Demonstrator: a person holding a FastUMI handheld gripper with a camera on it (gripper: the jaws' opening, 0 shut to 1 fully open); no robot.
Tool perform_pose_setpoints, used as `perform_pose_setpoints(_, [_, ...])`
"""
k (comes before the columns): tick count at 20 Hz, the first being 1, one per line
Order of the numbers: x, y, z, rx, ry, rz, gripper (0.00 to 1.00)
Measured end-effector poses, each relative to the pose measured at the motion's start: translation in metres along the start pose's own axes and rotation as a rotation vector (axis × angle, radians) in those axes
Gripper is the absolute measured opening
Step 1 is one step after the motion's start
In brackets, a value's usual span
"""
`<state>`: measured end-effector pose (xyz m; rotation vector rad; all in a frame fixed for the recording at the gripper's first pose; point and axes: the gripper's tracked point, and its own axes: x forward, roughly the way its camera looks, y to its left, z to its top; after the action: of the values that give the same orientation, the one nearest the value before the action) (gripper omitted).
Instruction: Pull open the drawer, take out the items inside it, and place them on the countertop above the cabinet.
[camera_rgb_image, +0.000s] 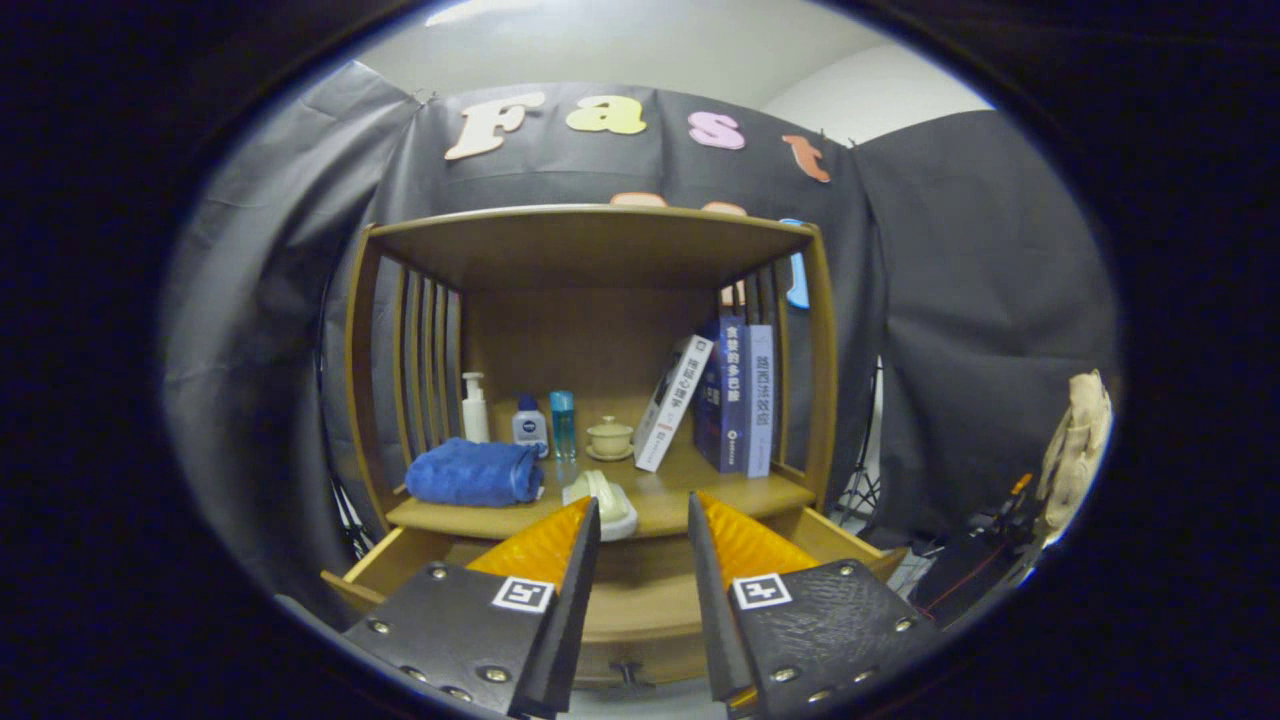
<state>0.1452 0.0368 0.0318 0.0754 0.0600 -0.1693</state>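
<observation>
The wooden cabinet's drawer (640, 600) stands pulled out below the countertop (700, 495); its inside is mostly hidden behind my fingers. My gripper (643, 512) is open above the drawer, with nothing between the fingers. A pale green and white item (605, 500) lies on the countertop's front edge, just beyond the left fingertip. A folded blue towel (472, 472) lies on the countertop to the left of it.
At the back of the countertop stand a white pump bottle (474, 408), a small white bottle (529, 424), a blue bottle (562, 424) and a lidded cup on a saucer (610, 438). Books (725, 395) lean at the right. A shelf (590, 240) roofs the space.
</observation>
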Motion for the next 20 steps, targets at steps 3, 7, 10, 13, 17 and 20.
perform_pose_setpoints(3, [-0.025, -0.007, -0.025, 0.028, -0.003, 0.007, 0.51])
perform_pose_setpoints(7, [-0.053, -0.031, -0.077, 0.037, 0.08, -0.06, 0.66])
perform_pose_setpoints(10, [-0.063, -0.033, -0.101, 0.043, 0.103, -0.063, 0.82])
perform_pose_setpoints(13, [-0.062, -0.037, -0.127, 0.054, 0.147, -0.071, 0.93])
perform_pose_setpoints(17, [-0.056, -0.029, -0.157, 0.087, 0.214, -0.038, 0.93])
perform_pose_setpoints(20, [-0.051, -0.027, -0.177, 0.072, 0.277, -0.018, 0.93])
